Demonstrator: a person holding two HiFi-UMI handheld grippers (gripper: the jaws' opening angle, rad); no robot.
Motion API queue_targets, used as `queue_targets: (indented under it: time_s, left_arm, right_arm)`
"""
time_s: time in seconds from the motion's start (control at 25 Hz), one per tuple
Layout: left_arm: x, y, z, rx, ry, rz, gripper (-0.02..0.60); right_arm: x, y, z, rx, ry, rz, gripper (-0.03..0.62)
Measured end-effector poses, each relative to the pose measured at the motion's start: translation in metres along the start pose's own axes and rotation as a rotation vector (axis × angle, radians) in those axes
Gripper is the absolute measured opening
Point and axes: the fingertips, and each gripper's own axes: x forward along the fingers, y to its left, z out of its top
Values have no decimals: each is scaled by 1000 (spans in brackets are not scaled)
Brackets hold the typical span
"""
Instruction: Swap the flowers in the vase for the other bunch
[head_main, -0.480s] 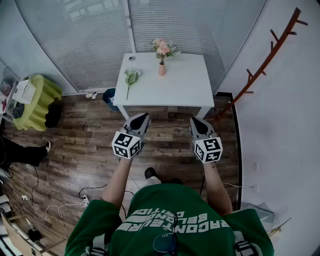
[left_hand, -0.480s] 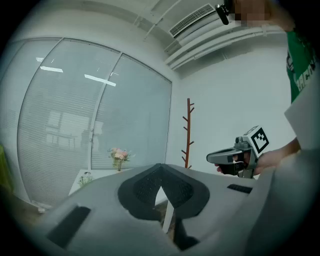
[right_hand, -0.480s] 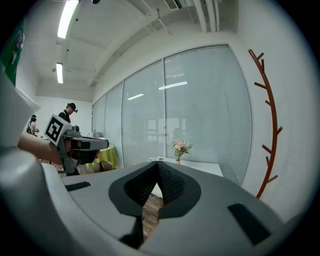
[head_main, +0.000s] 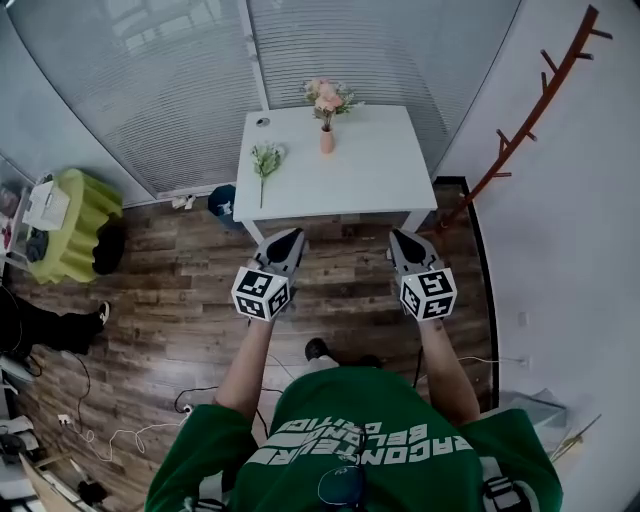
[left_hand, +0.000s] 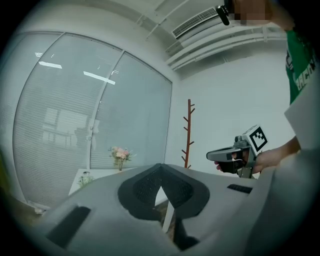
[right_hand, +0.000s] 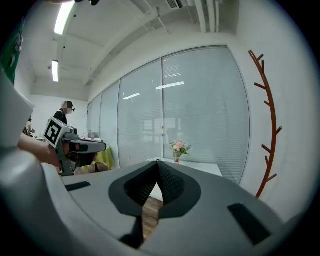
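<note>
At the far edge of the white worktop a small pinkish vase stands upright with pink flowers in it. The other bunch, green-stemmed with pale blooms, lies flat near the worktop's left side, well apart from the vase. Neither is being touched.

Since the earlier head view the person has edged a little closer. The worktop's near edge and front leg now sit lower in that view, nearer the tool tips, and the shoe on the wooden floor has shifted. The 2 tools have kept their pose, side by side over the floor and just short of the worktop.

The left tool has its jaws pressed together with nothing between them, and the right tool is the same.

This reads as the approach, with no part of the swap begun. The flowers are out of reach, so more walking is needed. The jaws must then spread before 1 tool can draw the pink stems out, probably while the other steadies the light, narrow vase against tipping.
</note>
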Motion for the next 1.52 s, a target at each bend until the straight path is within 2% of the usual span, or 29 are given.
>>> queue_targets:
  time_s: [0.68,1.08,1.28,1.52]
  left_arm:
    - [-13,64,2,-23,-29,-21,8]
    - [-5,89,5,-8,-23,-16,8]
    - [10,104,9,41,-19,-19,8]
    - [39,136,8,41,-10,-2,8]
  right_arm:
    - [31,29,7,-12,7,-61,12]
    - [60,33,13,-2,-26,-33,12]
    - [89,28,14,-1,-41,-8,12]
    - [135,9,16,6,-48,11,12]
